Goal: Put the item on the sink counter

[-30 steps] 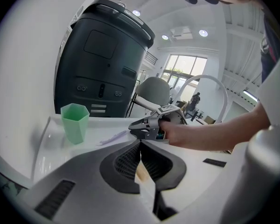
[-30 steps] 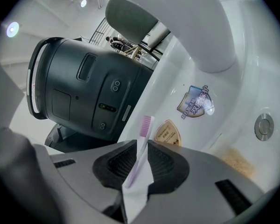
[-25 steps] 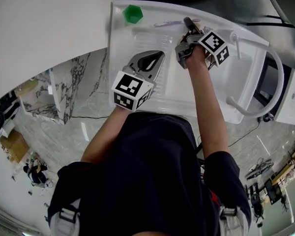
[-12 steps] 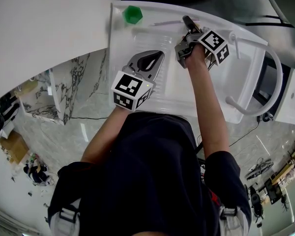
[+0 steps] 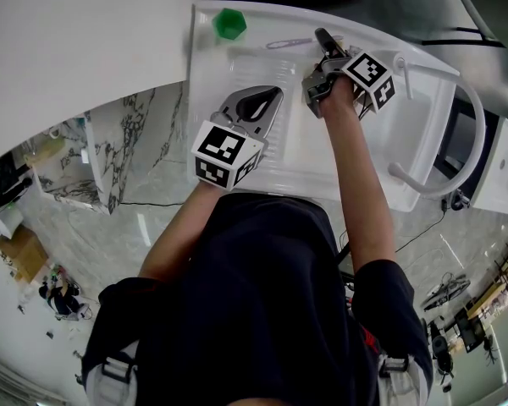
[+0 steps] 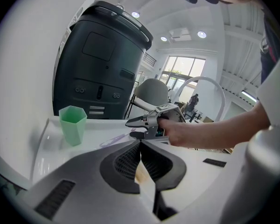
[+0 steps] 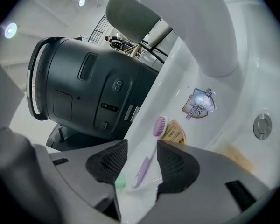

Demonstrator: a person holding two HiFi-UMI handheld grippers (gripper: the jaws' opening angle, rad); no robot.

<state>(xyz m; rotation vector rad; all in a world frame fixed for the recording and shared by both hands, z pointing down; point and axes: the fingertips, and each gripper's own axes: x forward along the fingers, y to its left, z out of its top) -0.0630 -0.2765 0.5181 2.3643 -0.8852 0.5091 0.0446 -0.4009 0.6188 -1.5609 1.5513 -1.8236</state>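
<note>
- White sink counter across the top of the head view, with a dark machine just behind its back edge.
- Right gripper: jaws wide apart, just been opening, pads clear of anything.
- Between those pads, touching neither: toothbrush, purple handle toward the camera, pink head pointing away.
- Lies flat on the counter's back ledge, free of any grip.
- Beside the brush head, two stickers on the white surface; further right, a round metal button in the basin wall.
- Overhead in the right gripper view, a thick white curved pipe.
- From the head view: right gripper at the far edge of the sink, tips just short of the toothbrush, which stretches off to the left along the ledge.
- Left gripper: jaws pressed together, nothing between them.
- Hangs over the basin, nearer the person than the right gripper and well apart from the toothbrush.
- Ahead of it in the left gripper view: toothbrush on the ledge, right gripper just beyond with its jaws spread, and the hand behind it.
- Further left on the same ledge, near the corner: green cup, upright, apart from the brush.
- Same cup at the sink's top left corner in the head view.
- Behind the cup, the machine, tall and black, with small buttons on its front.
</note>
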